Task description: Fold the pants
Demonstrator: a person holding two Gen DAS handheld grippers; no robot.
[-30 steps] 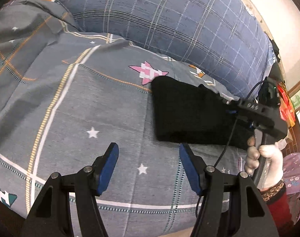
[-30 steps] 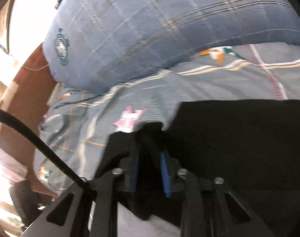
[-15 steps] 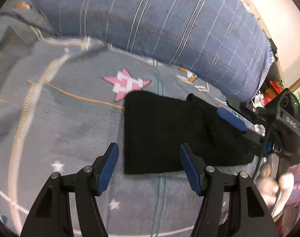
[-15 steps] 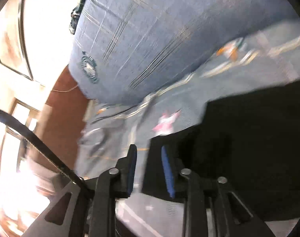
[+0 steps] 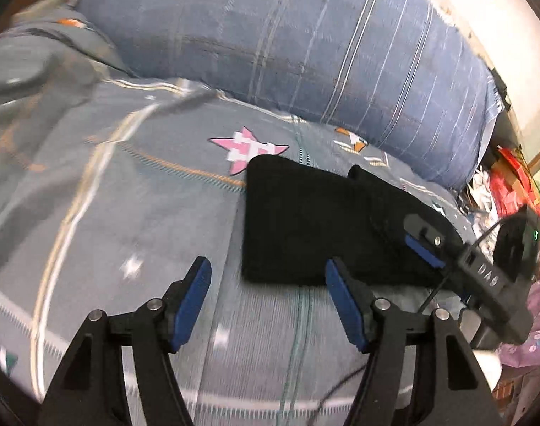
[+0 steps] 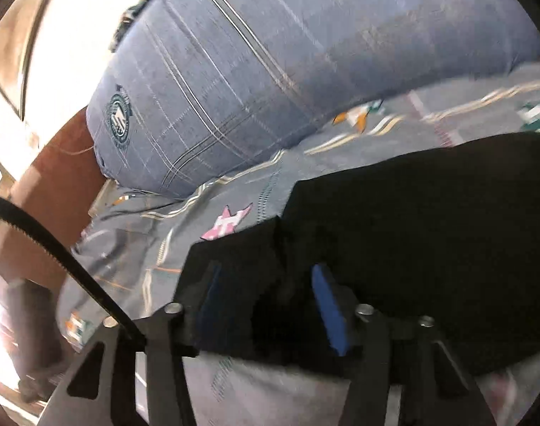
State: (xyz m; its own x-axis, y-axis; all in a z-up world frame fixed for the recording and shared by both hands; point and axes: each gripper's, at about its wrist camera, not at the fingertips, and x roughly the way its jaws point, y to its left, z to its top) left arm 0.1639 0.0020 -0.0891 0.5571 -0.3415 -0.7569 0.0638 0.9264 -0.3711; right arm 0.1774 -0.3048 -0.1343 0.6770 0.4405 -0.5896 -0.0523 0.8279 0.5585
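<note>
The left tongs [image 5: 268, 285], black-armed with blue pads, hung released and empty, jaws spread wide over the grey printed bedsheet [image 5: 127, 220]. Just ahead of their right finger lay the folded black pants [image 5: 305, 227], a flat dark rectangle resting on the sheet, its near edge close to that fingertip but apart from it. A white cable ran along the sheet below the tongs, near the right finger.

To the right of the left tongs, the right tongs [image 5: 424, 245] reached in over the far right end of the pants. In the right wrist view those right tongs [image 6: 264, 296] stood with jaws released, their blue pads spread apart, and a raised fold of the black cloth [image 6: 412, 234] sat between and before them; whether either pad touched the cloth could not be told through the blur.

Beyond the pants, a pink pixel-pattern star [image 5: 246, 151] printed on the sheet showed at the cloth's far left corner. Farthest off, a large blue plaid bolster pillow [image 5: 305, 46] lay across the head of the bed, with red clutter [image 5: 511, 181] to the right of it.
</note>
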